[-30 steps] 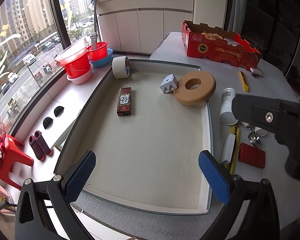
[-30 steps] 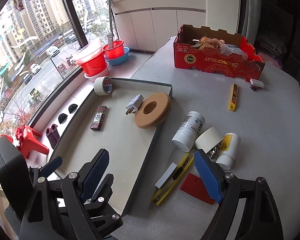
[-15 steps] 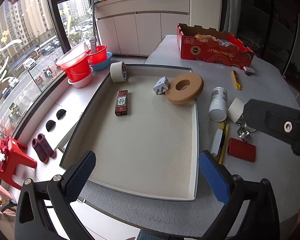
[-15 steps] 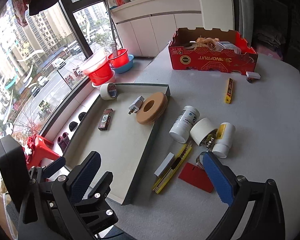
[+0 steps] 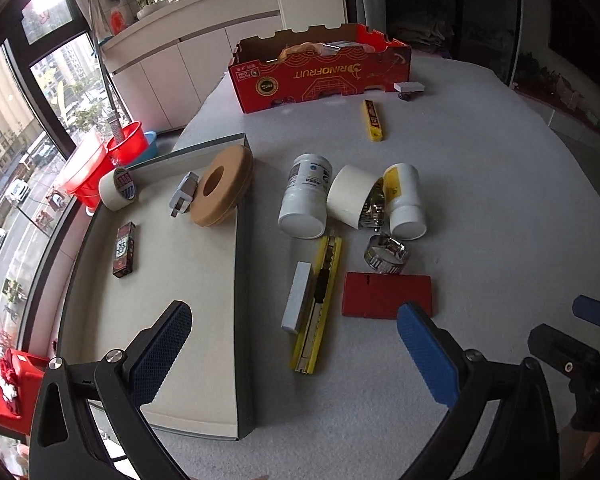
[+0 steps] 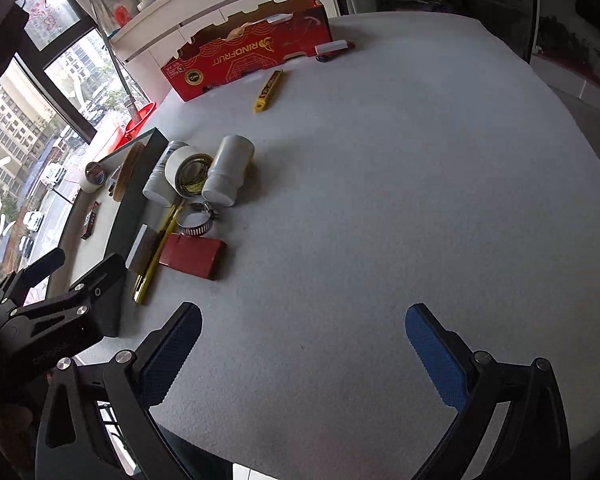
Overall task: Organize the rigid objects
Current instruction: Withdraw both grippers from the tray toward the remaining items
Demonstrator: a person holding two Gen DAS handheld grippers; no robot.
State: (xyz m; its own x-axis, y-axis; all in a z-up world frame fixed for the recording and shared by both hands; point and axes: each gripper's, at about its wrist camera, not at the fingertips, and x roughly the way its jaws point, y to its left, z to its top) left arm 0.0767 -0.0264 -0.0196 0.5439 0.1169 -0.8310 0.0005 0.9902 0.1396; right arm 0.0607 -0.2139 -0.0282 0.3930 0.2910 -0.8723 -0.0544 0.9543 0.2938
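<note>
Both grippers hang over the grey table (image 6: 380, 200) with nothing in them. The left gripper (image 5: 296, 344) has its blue pads spread wide, one over the tray (image 5: 242, 280) and the other over a flat red card (image 5: 386, 294). The right gripper (image 6: 302, 344) has just been opening and now stands at full spread above bare tabletop, nothing between its pads. The shallow tray holds four things: a roll of pale tape (image 5: 118, 188) propped at the far corner, a white plug adapter (image 5: 183, 199), a tan foam ring (image 5: 222, 190) leaning against the tray's right wall, and a small dark red box (image 5: 124, 250) lying flat nearer the middle. Just outside that wall lies the loose clutter: a white bottle (image 5: 306, 200) on its side, a white tape roll (image 5: 352, 196) touching it, a second white bottle with a yellow label (image 5: 404, 200), a metal hose clamp (image 5: 386, 254), a yellow utility knife (image 5: 318, 304) and a grey block (image 5: 298, 296) beside it. Farther back a small yellow knife (image 5: 373, 120) lies alone, and behind it a red cardboard box (image 5: 320, 74) sits open-topped with some things inside that I can't make out.
</note>
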